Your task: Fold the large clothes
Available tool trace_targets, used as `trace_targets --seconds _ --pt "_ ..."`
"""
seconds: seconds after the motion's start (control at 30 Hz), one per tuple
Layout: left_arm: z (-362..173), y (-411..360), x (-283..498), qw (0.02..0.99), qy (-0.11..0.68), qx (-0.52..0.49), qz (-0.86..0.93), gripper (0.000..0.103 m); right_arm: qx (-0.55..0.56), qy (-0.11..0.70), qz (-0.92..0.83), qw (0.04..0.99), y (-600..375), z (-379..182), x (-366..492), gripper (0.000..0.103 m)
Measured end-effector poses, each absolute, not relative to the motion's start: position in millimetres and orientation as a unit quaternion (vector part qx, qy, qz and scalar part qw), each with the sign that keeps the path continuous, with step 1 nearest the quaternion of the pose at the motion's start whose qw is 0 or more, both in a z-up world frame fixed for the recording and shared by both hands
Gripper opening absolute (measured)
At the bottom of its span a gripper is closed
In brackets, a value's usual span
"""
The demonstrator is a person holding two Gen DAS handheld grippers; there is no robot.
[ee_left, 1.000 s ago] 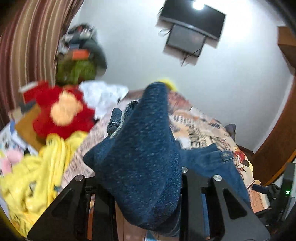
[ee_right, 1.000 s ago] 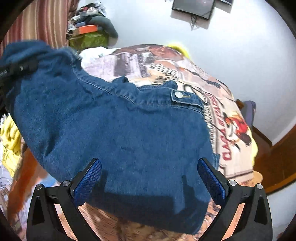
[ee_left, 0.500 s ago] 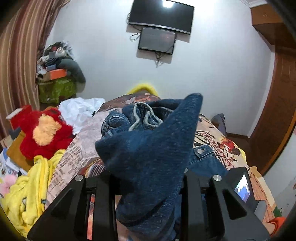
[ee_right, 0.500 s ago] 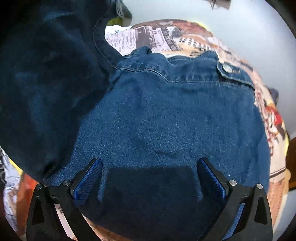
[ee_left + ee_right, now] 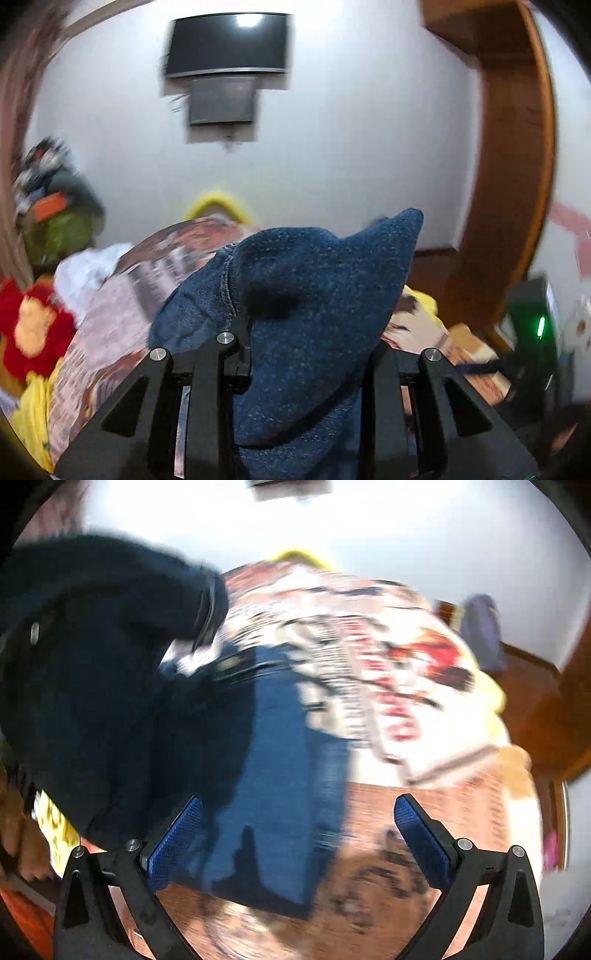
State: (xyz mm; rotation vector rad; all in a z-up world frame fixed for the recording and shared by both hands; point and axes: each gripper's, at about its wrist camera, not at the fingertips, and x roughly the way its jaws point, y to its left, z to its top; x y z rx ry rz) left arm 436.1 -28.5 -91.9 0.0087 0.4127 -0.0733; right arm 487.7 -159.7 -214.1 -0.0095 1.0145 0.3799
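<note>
A blue denim garment point(image 5: 314, 314) is bunched between the fingers of my left gripper point(image 5: 295, 354), which is shut on it and holds it lifted above the bed. In the right wrist view the same denim garment point(image 5: 273, 775) hangs from the upper left and drapes down onto the printed bedspread point(image 5: 388, 672). My right gripper point(image 5: 295, 845) is open and empty, its blue pads point(image 5: 173, 845) wide apart just above the garment's lower edge. The view is blurred by motion.
A red and yellow plush toy point(image 5: 29, 325) and yellow cloth point(image 5: 33, 417) lie at the bed's left. White cloth point(image 5: 85, 277) lies behind them. A TV point(image 5: 225, 48) hangs on the wall. A wooden door frame point(image 5: 517, 184) stands right.
My left gripper has lifted and swung right with the denim in it. My right gripper has pulled back and right, so the garment now covers only the left of its view.
</note>
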Motion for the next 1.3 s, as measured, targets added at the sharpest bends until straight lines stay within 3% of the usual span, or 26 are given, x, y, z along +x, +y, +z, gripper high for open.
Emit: trace_targets --seconds 0.3,0.5,0.57,0.7,0.73,1.0,1.3 --pt "-169.7 -131.2 429.5 0.917 0.331 0.169 -0.148 0.028 0.045 0.483 0.086 0.870 -272.2 -209.0 476.4 0.103" --pt "-200.7 -138.5 422.0 0.886 0.394 0.187 -0.159 0.033 0.054 0.491 0.068 0.867 -302.4 -213.2 463.6 0.103" --pt "-200.7 -143.2 416.4 0.883 0.398 0.195 -0.156 0.039 0.053 0.493 0.072 0.866 -303.0 -212.5 458.7 0.103" --pt "-192.8 -145.7 405.3 0.871 0.421 0.165 -0.190 0.073 0.045 0.487 0.088 0.868 -296.4 -205.3 450.6 0.103" --pt "-190.0 -143.4 403.1 0.868 0.429 0.152 -0.200 0.077 0.040 0.483 0.094 0.869 -293.3 -201.9 448.8 0.103" --pt "-157.2 -108.2 384.8 0.880 0.423 0.113 -0.185 0.077 -0.018 0.455 0.102 0.884 -258.4 -189.5 438.3 0.103" --pt "-129.4 -6.3 391.8 0.902 0.417 0.033 -0.112 0.081 -0.047 0.449 0.161 0.877 -199.1 -189.9 439.9 0.103"
